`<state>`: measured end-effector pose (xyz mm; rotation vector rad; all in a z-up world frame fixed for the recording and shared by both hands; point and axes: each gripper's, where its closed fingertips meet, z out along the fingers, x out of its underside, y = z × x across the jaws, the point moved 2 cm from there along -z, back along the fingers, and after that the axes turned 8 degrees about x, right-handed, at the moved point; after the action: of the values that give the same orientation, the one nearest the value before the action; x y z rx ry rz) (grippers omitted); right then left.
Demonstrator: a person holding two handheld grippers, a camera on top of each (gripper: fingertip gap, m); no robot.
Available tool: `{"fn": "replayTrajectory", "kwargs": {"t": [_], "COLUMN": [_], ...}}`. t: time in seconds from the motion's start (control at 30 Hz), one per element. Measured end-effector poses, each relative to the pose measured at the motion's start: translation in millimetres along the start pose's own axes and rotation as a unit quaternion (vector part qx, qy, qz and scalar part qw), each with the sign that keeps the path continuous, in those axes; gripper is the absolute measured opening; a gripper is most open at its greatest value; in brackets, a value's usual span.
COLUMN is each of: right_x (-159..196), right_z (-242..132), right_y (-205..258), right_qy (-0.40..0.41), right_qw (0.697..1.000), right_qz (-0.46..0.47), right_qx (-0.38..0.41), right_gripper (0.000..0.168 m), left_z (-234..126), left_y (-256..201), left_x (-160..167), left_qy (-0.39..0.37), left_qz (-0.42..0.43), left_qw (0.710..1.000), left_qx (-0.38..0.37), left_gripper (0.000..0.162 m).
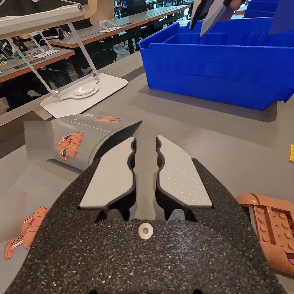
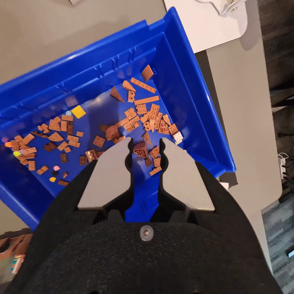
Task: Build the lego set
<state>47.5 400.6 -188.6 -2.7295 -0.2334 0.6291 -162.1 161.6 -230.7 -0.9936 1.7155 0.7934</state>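
Observation:
My right gripper [image 2: 146,139] is open and empty, pointing down into a blue bin [image 2: 175,47] that holds several loose tan and brown Lego pieces. A dark brown 2x2 brick [image 2: 140,149] lies between its fingertips, below them. My left gripper [image 1: 146,137] is open and empty above the grey table. A partly built tan Lego model [image 1: 275,230] lies at its right. The open instruction booklet [image 1: 82,140] lies to its left. The right gripper also shows in the left wrist view [image 1: 205,17], above the blue bin [image 1: 214,71].
A white stand base [image 1: 89,93] with slanted legs stands behind the booklet. A yellow piece [image 1: 292,153] lies at the right edge of the table. A white board [image 2: 211,25] lies beyond the bin. The table edge and the floor are to the right [image 2: 280,111].

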Motion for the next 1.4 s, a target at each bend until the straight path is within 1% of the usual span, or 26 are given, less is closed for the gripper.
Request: {"fn": "replayTrajectory", "kwargs": {"t": [0.13,0.27,0.4,0.6,0.7,0.8,1.03,1.1,1.2,1.4], "right_x": [-4,-9,-8,-10,-7,-6,0,-3,-8,-3], "right_z": [26,48,68,93,104,105,95,91,87,97], "right_y": [-1,-5,-10,-13,-10,-8,2,-2,-5,9], "right_qy": [0.025,0.033,0.04,0.047,0.056,0.051,0.059,0.049,0.032,0.051], "right_qw": [0.999,0.999,0.999,0.998,0.997,0.998,0.996,0.998,0.999,0.997], "right_qz": [-0.031,-0.02,-0.014,-0.039,-0.047,-0.046,-0.062,-0.051,-0.018,-0.034], "right_qx": [-0.01,-0.008,-0.004,0.015,0.013,0.013,-0.003,0.004,-0.009,-0.034], "right_gripper": [0.03,0.02,0.02,0.019,0.023,0.024,0.034,0.03,0.021,0.024], "left_z": [0,1,0,2,2,2,3,3,3,3], "left_y": [-1,-2,-4,-9,-11,-11,-12,-13,-13,-14], "left_x": [0,0,0,2,2,3,4,4,5,5], "left_qy": [-0.001,0.004,0.003,0.012,0.016,0.018,0.023,0.025,0.028,0.03], "left_qz": [0.009,0.013,0.017,0.032,0.038,0.04,0.041,0.043,0.045,0.045], "left_qw": [1.0,1.0,1.0,0.999,0.999,0.999,0.999,0.999,0.999,0.998], "left_qx": [-0.003,-0.002,0.003,0.009,0.011,0.013,0.013,0.014,0.015,0.017], "left_gripper": [0.023,0.023,0.023,0.023,0.023,0.023,0.023,0.023,0.023,0.023]}}
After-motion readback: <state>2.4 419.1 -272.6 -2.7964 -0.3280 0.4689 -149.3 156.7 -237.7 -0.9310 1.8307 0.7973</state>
